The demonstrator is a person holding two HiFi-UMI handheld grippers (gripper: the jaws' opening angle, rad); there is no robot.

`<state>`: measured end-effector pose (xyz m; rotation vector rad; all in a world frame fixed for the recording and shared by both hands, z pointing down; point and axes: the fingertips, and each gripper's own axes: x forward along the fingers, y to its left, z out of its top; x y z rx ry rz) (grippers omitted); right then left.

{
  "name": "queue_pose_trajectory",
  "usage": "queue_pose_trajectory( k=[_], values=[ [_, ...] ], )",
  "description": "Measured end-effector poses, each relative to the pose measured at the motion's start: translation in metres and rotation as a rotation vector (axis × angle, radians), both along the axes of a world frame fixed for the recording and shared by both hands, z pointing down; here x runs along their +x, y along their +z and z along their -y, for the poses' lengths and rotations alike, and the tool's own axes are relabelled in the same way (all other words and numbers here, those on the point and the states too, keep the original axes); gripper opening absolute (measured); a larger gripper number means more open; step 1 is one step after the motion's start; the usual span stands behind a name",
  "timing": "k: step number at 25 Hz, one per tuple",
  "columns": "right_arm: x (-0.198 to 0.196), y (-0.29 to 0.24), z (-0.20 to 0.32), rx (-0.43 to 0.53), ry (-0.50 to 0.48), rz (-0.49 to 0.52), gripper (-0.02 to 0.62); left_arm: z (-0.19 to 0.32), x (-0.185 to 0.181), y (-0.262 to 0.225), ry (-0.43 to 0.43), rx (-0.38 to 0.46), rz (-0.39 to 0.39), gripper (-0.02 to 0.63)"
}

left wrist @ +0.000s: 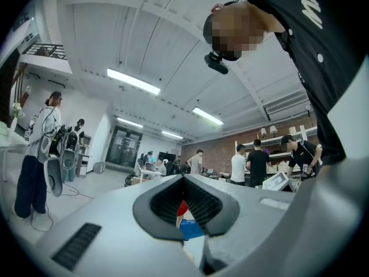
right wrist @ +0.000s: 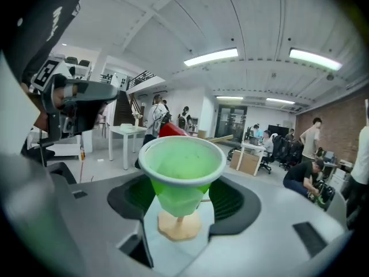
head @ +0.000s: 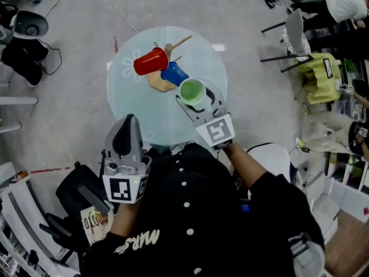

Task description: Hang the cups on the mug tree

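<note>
- Head view: the left gripper (head: pixel 129 123) is hanging clenched and empty, while the right gripper (head: pixel 195 100) is holding the green cup (head: pixel 192 91) over the round table (head: pixel 138 117), near the mug tree (head: pixel 163 81).
- Left gripper view: the closed jaws are masking most of the red cup (left wrist: pixel 182 208).
- Right gripper view: pads (right wrist: pixel 230 199) are clamping the green cup's wall. It looks like light, slick plastic, best held below the rim. Its handle is not showing.

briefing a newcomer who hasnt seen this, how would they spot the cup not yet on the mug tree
On the round glass table stands a wooden mug tree carrying a red cup and a blue cup. Beside it, on the person's side, the right gripper holds the green cup, mouth up. It is the only green one and the only one off the tree.
</note>
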<state>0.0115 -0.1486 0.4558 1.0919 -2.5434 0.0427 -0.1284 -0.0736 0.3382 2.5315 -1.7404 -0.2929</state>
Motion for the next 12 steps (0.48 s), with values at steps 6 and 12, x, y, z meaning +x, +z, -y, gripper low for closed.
queue_pose_trajectory(
  k=[6,12],
  values=[
    [0.040,-0.031,0.053,0.085,0.071,-0.102,0.290,0.002,0.009,-0.023,0.011,0.037,0.001,-0.006],
    [0.049,-0.037,0.094,0.141,0.080,-0.199,0.290,0.003,0.003,-0.037,-0.009,0.070,0.015,-0.006]
  ],
)
